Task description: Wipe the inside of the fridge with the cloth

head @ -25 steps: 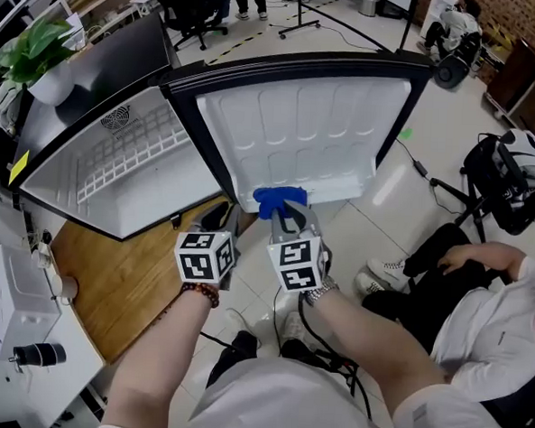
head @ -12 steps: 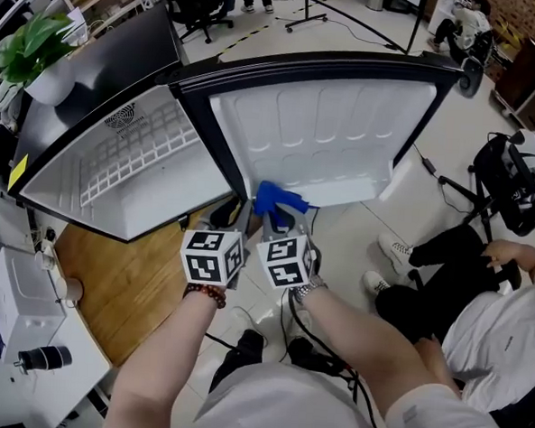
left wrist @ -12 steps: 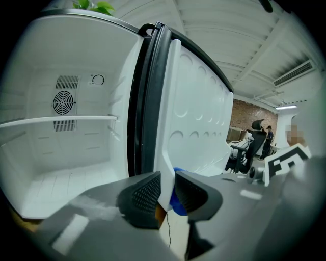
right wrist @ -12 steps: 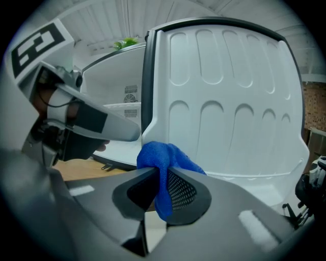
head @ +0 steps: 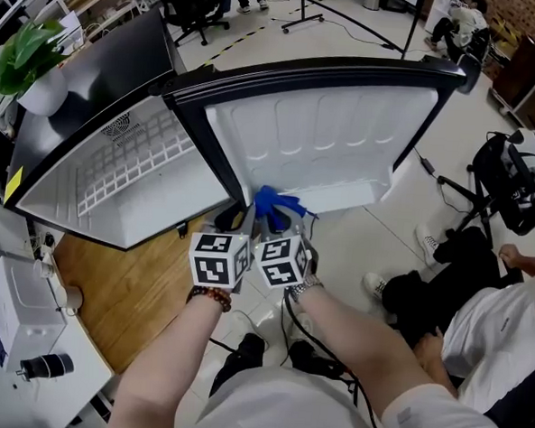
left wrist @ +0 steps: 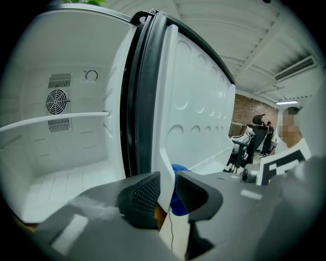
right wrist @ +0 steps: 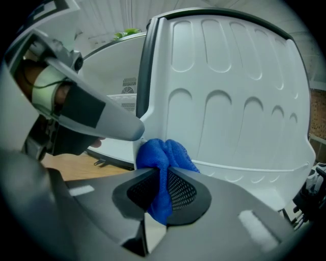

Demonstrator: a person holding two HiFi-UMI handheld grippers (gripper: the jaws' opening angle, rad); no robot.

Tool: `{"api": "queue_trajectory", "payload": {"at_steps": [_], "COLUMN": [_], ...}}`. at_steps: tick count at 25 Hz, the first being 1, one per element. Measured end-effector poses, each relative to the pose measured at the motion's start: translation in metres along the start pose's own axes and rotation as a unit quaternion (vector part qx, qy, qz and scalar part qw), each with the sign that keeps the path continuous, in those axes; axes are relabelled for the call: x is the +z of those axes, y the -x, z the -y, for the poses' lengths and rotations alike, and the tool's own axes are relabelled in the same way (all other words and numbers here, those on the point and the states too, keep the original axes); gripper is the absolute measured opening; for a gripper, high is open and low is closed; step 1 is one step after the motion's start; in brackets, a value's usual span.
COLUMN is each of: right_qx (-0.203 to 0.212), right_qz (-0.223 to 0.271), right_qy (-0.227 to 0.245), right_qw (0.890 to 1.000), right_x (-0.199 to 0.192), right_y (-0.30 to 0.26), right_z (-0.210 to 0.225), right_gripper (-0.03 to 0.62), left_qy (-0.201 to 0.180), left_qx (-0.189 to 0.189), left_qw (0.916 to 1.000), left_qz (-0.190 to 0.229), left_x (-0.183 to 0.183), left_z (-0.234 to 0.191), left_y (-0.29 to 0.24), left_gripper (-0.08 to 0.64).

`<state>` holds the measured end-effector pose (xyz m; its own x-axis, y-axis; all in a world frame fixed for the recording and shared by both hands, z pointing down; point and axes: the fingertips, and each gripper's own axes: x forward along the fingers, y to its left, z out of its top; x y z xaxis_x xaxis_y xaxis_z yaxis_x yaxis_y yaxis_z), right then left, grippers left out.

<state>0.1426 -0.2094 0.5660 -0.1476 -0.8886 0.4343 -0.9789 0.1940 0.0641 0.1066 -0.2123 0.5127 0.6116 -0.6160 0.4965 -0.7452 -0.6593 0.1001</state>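
right gripper (head: 278, 226) fingers pinch the blue cloth (head: 273, 203) mid-frame; left gripper (head: 237, 221) fingers are opening around the door edge (left wrist: 163, 153). fridge inside (head: 134, 173) sits upper left of it.

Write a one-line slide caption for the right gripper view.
Right tongs clamp a bunched blue cloth by the lower corner of the open white fridge door.

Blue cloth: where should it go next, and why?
Probably carry the blue cloth, pinched in the right hand-held gripper, left into the inside of the fridge. It sits at the bottom corner of the open door, not inside. The left hand-held gripper's jaws are opening with the door's edge between them.
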Motion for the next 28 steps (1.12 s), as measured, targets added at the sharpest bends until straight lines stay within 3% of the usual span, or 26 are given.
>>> {"api": "queue_trajectory", "payload": {"at_steps": [11, 28], "right_qx": [0.007, -0.043], "right_qz": [0.008, -0.005], "right_qy": [0.004, -0.005], "right_qw": [1.0, 0.999], "right_x": [-0.003, -0.019], "right_y": [-0.003, 0.015], "right_z": [0.022, 0.081], "right_gripper": [0.043, 0.043], "left_qy": [-0.024, -0.019], "left_qx": [-0.005, 0.009], "left_qw": [0.9996, 0.9997], "left_qz": [-0.014, -0.009], "left_x": [0.0, 0.0], "left_z": [0.004, 0.003], "left_y": [-0.006, -0.006], "left_gripper": [0.081, 0.078]}}
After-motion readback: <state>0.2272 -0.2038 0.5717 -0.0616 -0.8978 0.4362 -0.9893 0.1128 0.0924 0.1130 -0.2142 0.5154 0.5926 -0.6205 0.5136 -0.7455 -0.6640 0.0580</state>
